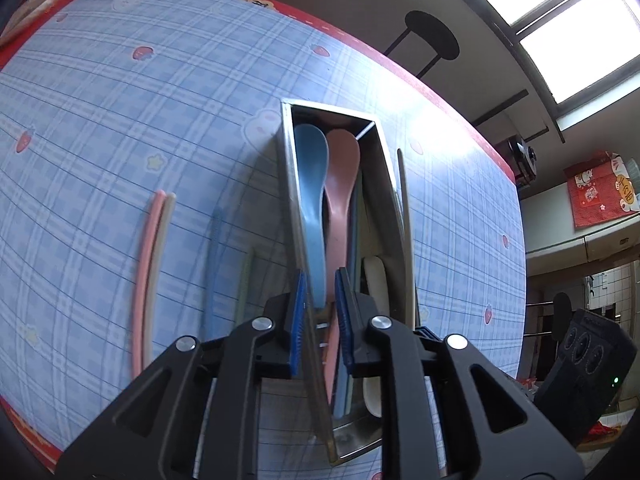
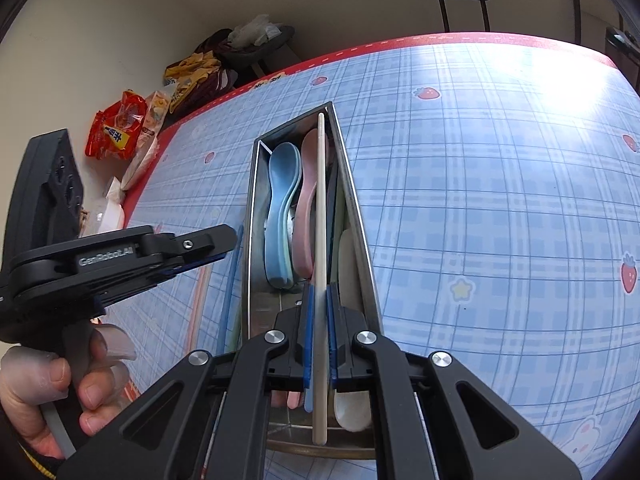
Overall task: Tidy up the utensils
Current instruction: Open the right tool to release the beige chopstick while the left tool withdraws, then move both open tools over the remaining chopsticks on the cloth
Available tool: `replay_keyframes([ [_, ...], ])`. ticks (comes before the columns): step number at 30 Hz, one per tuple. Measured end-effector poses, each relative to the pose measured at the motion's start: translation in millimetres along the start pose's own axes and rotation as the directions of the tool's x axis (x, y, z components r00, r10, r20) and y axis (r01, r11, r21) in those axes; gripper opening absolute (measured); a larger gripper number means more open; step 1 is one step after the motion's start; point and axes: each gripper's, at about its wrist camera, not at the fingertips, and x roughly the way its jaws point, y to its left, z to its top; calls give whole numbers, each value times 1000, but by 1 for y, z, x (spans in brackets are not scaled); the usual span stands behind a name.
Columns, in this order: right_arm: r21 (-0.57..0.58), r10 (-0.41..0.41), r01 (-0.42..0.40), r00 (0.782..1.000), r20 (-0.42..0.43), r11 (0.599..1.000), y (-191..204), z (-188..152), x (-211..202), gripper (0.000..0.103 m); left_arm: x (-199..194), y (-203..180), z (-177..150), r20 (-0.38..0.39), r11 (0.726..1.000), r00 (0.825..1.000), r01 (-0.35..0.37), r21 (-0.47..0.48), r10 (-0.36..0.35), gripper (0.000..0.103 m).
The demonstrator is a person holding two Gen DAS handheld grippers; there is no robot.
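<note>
Right gripper (image 2: 317, 320) pinches a cream chopstick (image 2: 320, 240) lengthwise over the steel utensil tray (image 2: 362, 216), which already holds blue, pink and white spoons; next move, judged: lower it straight between the narrow walls and release. Left gripper (image 1: 321, 312), jaws slightly parted, empty, straddles the tray's wall; loose chopsticks (image 1: 150, 264) remain on the open tablecloth (image 1: 100, 120).

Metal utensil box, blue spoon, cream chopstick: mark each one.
metal utensil box (image 2: 251, 216): right wrist view, on its left wall.
blue spoon (image 2: 283, 172): right wrist view, on its bowl.
cream chopstick (image 2: 320, 200): right wrist view, on the shaft above the right gripper (image 2: 319, 320).
</note>
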Motion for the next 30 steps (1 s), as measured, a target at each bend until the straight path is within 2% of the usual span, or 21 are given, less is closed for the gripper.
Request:
replay_keyframes([
  [2,17,-26,26,1000,-15,1000,3,4,8,10,-8,8,1,17,1000,1000,-12,-3,12,27],
  [3,25,-25,26,1000,-17,999,5,5,9,18,-13,14,1,27,1000,999,-22,-3,22,28],
  [4,23,-25,25,1000,-7,999,7,5,7,31,-18,20,1,37,999,999,-33,0,33,28],
  [6,-16,-19,20,999,25,1000,17,5,-1,38,-28,34,0,53,999,997,-48,5,47,28],
  [15,-166,15,1,995,94,986,58,-11,-23,38,-67,85,-23,90,991,991,-103,82,95,28],
  [23,-204,16,-3,998,59,979,86,-51,-18,34,-76,101,-53,80,968,994,-95,231,79,28],
  [26,-209,3,8,999,50,978,93,-63,-17,30,-77,102,-60,75,954,995,-79,290,59,28],
  [30,-186,-34,39,999,31,982,102,-75,-5,15,-85,109,-67,75,942,997,-44,332,21,28],
])
